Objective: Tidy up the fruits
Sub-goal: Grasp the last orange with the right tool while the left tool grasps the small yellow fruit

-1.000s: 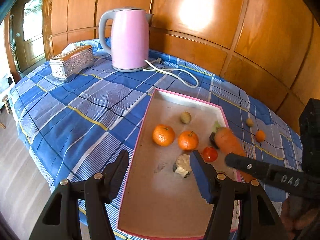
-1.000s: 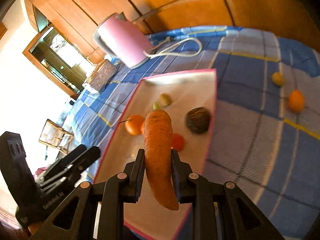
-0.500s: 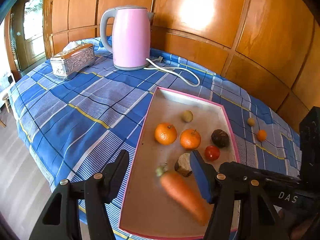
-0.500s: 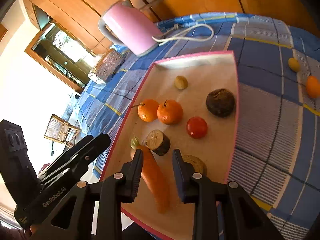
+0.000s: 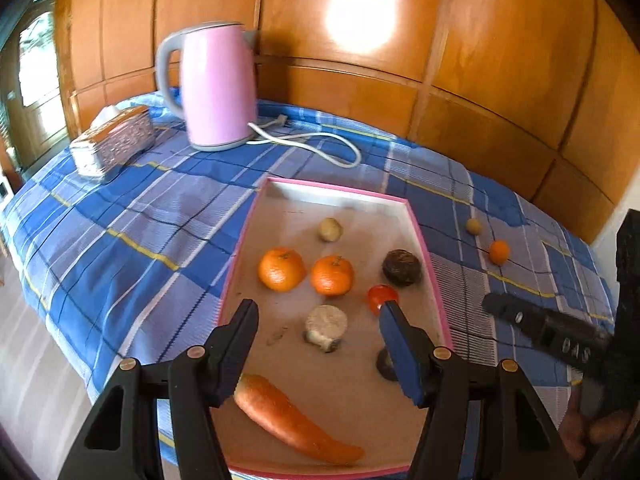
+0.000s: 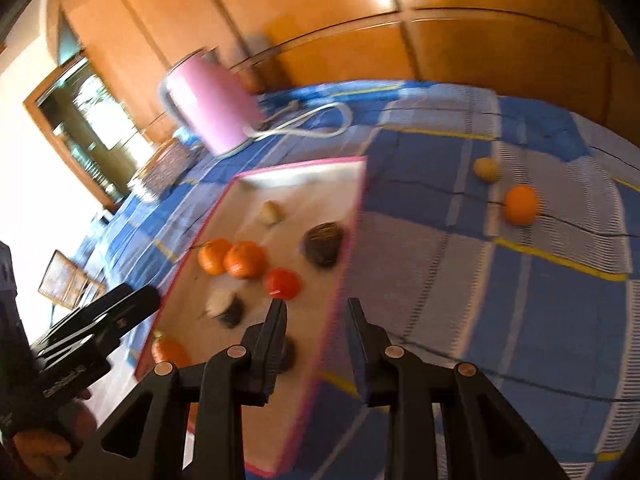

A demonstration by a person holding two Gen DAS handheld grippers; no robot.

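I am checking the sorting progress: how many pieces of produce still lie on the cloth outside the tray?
2: a small orange fruit and a small yellowish one, both on the tablecloth right of the tray. Others may be hidden.

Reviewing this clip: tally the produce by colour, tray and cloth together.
Orange: 4, two mandarins and a carrot in the tray, one small fruit on the tablecloth
Red: 1, tomato
Yellowish: 2
Dark brown: 3
Total: 10
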